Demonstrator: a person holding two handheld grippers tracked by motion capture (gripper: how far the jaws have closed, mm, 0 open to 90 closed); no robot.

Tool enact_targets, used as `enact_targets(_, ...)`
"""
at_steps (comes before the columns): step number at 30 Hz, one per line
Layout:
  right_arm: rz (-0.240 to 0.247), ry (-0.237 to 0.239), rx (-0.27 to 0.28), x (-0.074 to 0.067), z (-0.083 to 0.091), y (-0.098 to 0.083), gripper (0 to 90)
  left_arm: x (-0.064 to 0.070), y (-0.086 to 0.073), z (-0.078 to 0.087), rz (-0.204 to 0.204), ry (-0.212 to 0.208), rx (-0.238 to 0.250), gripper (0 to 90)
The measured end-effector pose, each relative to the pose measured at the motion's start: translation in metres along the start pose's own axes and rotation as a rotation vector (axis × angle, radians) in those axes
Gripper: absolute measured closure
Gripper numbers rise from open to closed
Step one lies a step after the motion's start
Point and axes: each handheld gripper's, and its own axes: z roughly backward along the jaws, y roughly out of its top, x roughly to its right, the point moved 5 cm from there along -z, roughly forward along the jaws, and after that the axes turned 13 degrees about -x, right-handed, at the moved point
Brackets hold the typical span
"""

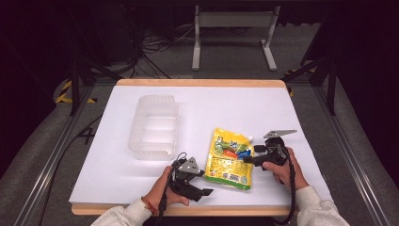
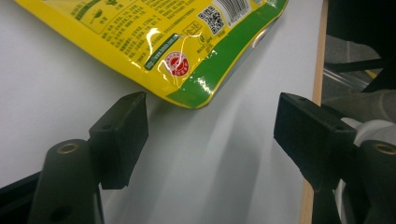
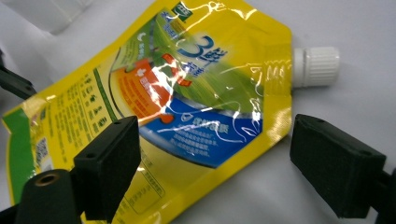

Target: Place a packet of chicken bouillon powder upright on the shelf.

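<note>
White tabletop (image 1: 141,179) is carrying a yellow spouted pouch (image 1: 229,159) lying flat near the front edge, just right of a clear plastic bin (image 1: 154,126). Left gripper (image 1: 203,186) is hovering at the pouch's lower corner, jaws standing wide with nothing between. Right gripper (image 1: 248,154) is hanging over its right side, jaws spread apart, gripping nothing.

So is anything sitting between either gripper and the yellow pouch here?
Nothing visible. The left gripper has only bare white table before the pouch corner. The right gripper hangs open right over the pouch's spout end. The clear bin stands off to the side.
</note>
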Motion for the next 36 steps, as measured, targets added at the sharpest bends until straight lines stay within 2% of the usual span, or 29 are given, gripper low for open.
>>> enact_targets(2, -0.032, 0.034, 0.010, 0.001, -0.001, 0.003, 17.6, -0.001, 0.005, -0.002, 0.006, -0.019, -0.003, 25.2)
enact_targets(5, -0.094, 0.101, 0.044, 0.003, -0.001, 0.003, 26.6, -0.004, 0.010, -0.005, 0.024, -0.051, 0.011, 23.5)
enact_targets(7, -0.098, 0.103, 0.035, 0.000, 0.000, 0.001, 27.7, -0.008, 0.013, -0.005, 0.048, -0.083, 0.027, 21.5)
enact_targets(8, -0.098, 0.103, 0.035, 0.000, 0.000, 0.001, 27.7, -0.008, 0.013, -0.005, 0.048, -0.083, 0.027, 19.1)
enact_targets(10, -0.106, 0.135, 0.023, -0.004, -0.001, -0.001, 27.1, -0.010, 0.014, -0.003, 0.064, -0.102, 0.033, 18.8)
enact_targets(14, -0.068, 0.101, 0.018, -0.007, -0.002, -0.002, 26.7, -0.016, 0.020, 0.001, 0.104, -0.113, 0.056, 15.6)
enact_targets(17, -0.036, 0.082, 0.015, -0.008, -0.002, -0.002, 27.1, -0.020, 0.026, 0.003, 0.134, -0.114, 0.076, 17.5)
enact_targets(18, -0.026, 0.076, 0.016, -0.009, -0.003, -0.003, 27.1, -0.021, 0.027, 0.004, 0.134, -0.114, 0.078, 23.6)
enact_targets(19, -0.026, 0.076, 0.016, -0.009, -0.003, -0.003, 27.1, -0.021, 0.027, 0.004, 0.134, -0.114, 0.078, 25.9)
enact_targets(20, -0.017, 0.070, 0.015, -0.009, -0.003, -0.003, 27.1, -0.022, 0.028, 0.003, 0.142, -0.096, 0.072, 25.9)
enact_targets(21, 0.000, 0.054, 0.013, -0.010, -0.003, -0.003, 26.6, -0.024, 0.027, 0.002, 0.154, -0.083, 0.051, 38.0)
enact_targets(23, 0.005, 0.051, 0.012, -0.011, -0.004, -0.003, 26.5, -0.025, 0.026, 0.001, 0.162, -0.085, 0.042, 39.1)
enact_targets(24, 0.019, 0.042, 0.009, -0.012, -0.004, -0.003, 26.4, -0.026, 0.025, 0.001, 0.162, -0.087, 0.038, 43.5)
enact_targets(25, 0.030, 0.033, 0.007, -0.012, -0.004, -0.004, 26.3, -0.026, 0.025, 0.000, 0.160, -0.082, 0.034, 51.6)
enact_targets(26, 0.030, 0.033, 0.007, -0.012, -0.004, -0.004, 26.3, -0.027, 0.025, 0.000, 0.157, -0.075, 0.035, 51.6)
enact_targets(27, 0.032, 0.033, 0.008, -0.012, -0.004, -0.004, 26.3, -0.026, 0.025, 0.001, 0.148, -0.065, 0.048, 56.5)
enact_targets(29, 0.041, 0.032, 0.012, -0.012, -0.004, -0.004, 26.0, -0.022, 0.025, 0.003, 0.117, -0.048, 0.058, 68.6)
enact_targets(30, 0.040, 0.035, 0.014, -0.012, -0.004, -0.004, 25.6, -0.021, 0.026, 0.003, 0.100, -0.037, 0.058, 71.2)
enact_targets(32, 0.037, 0.049, 0.019, -0.012, -0.004, -0.004, 23.6, -0.017, 0.026, 0.004, 0.061, -0.004, 0.071, 76.3)
enact_targets(33, 0.037, 0.056, 0.022, -0.012, -0.004, -0.004, 22.6, -0.012, 0.027, 0.006, 0.012, 0.031, 0.094, 78.7)
enact_targets(34, 0.034, 0.068, 0.023, -0.011, -0.004, -0.004, 21.7, -0.009, 0.028, 0.006, -0.018, 0.052, 0.097, 81.7)
enact_targets(35, 0.034, 0.068, 0.023, -0.011, -0.004, -0.004, 21.7, -0.009, 0.028, 0.006, -0.018, 0.052, 0.097, 83.0)
enact_targets(36, 0.040, 0.075, 0.022, -0.011, -0.004, -0.004, 20.0, -0.007, 0.028, 0.009, -0.052, 0.052, 0.105, 83.0)
